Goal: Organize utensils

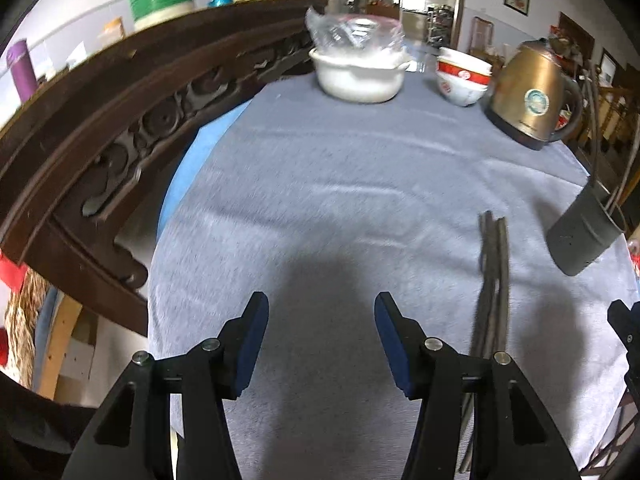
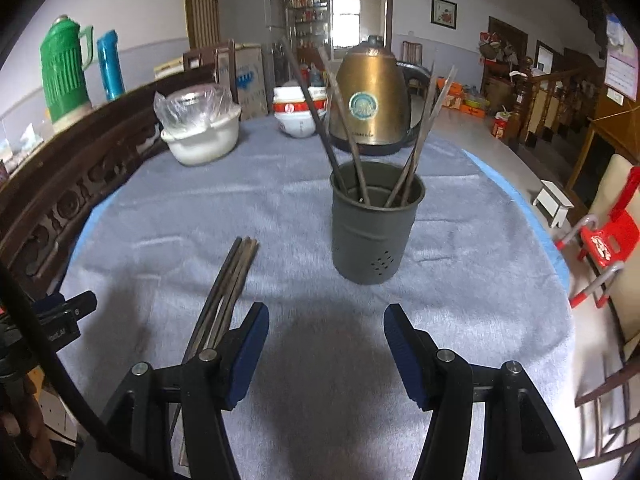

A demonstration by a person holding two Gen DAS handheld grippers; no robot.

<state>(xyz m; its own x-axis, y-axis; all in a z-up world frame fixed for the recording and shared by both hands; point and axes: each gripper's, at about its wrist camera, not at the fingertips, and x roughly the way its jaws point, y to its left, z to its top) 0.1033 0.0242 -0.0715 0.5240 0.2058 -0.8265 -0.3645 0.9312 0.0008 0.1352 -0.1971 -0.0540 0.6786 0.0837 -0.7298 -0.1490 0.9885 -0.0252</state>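
Observation:
A bundle of dark chopsticks (image 2: 228, 284) lies flat on the grey cloth, left of my right gripper (image 2: 326, 346) and right of my left gripper (image 1: 321, 336); the bundle also shows in the left wrist view (image 1: 493, 280). A dark grey metal utensil holder (image 2: 374, 224) stands upright ahead of the right gripper with several chopsticks (image 2: 352, 132) leaning in it. It appears at the right edge of the left wrist view (image 1: 582, 240). Both grippers are open and empty, held above the cloth.
A white pot with a plastic-covered bowl (image 2: 202, 128), stacked red-and-white bowls (image 2: 298, 116) and a brass kettle (image 2: 370, 100) stand at the far side. A carved dark wooden bench back (image 1: 100, 140) runs along the left. A red chair (image 2: 608, 236) is right of the table.

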